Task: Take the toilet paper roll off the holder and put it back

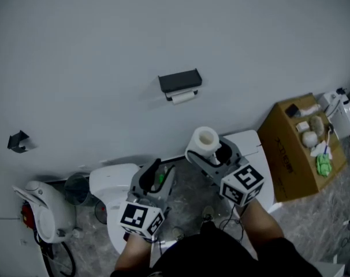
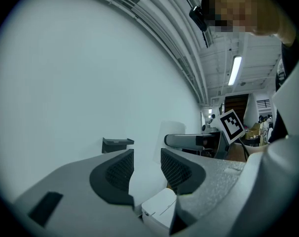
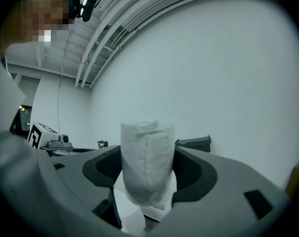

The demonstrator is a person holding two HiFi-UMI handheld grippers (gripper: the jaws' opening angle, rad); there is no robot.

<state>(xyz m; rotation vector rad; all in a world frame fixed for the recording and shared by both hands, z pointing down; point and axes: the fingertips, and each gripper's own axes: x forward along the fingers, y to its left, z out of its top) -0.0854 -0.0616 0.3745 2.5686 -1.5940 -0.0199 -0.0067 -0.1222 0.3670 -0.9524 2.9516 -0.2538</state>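
A white toilet paper roll [image 1: 205, 139] stands upright between the jaws of my right gripper [image 1: 208, 150], which is shut on it. In the right gripper view the roll [image 3: 147, 159] fills the gap between the pads. The black wall holder [image 1: 179, 82] hangs higher up on the wall, with a white strip of paper under it and well apart from the roll. The holder [image 3: 193, 142] shows just right of the roll in the right gripper view. My left gripper [image 1: 153, 171] is lower left, open, with nothing between its jaws [image 2: 147, 169]. It faces the holder [image 2: 117, 143].
A white toilet [image 1: 113, 182] stands below the left gripper, with a dark bin [image 1: 78, 188] and a white appliance [image 1: 43, 210] to its left. A cardboard box [image 1: 291, 149] with several items sits at the right. A small black bracket [image 1: 18, 141] is on the wall at left.
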